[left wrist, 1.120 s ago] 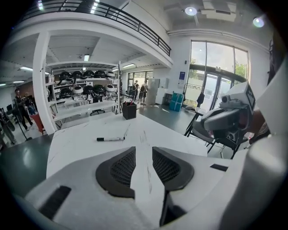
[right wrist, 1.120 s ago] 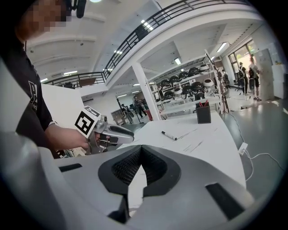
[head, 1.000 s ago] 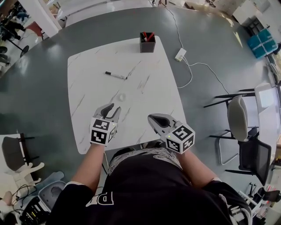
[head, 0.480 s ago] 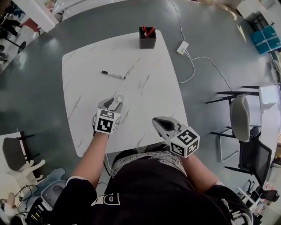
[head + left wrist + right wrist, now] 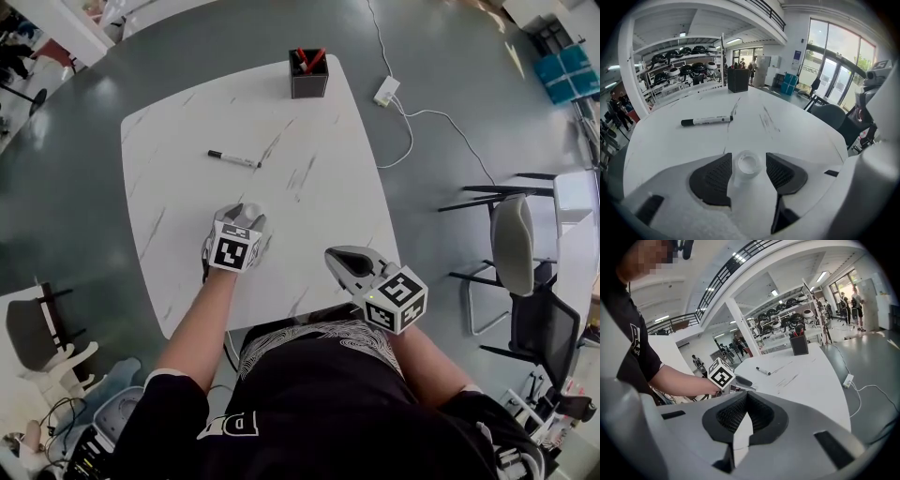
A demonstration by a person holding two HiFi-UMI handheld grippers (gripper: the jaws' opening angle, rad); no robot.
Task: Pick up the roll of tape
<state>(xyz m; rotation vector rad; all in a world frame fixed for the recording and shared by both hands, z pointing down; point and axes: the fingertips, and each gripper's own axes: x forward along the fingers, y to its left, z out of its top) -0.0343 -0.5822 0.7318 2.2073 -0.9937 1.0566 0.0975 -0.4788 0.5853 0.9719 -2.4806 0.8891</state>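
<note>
Head view: a dark pen holder (image 5: 308,75) stands at the far edge of the white table (image 5: 178,187), with red pens (image 5: 312,60) upright inside. A black marker (image 5: 232,159) lies mid-table. The left gripper (image 5: 242,216) is low over the tabletop. The right gripper (image 5: 337,258) hangs by the near edge.

Left gripper view: the jaws are opening. The roll of tape (image 5: 749,164) lies flat on the table between the pads, with a slight gap on each side. The marker's print is too small to read.

Right gripper view: the jaw tips are together, with nothing between them.

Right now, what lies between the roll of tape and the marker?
Only bare table: the left gripper view shows nothing between the roll of tape and the marker.
</note>
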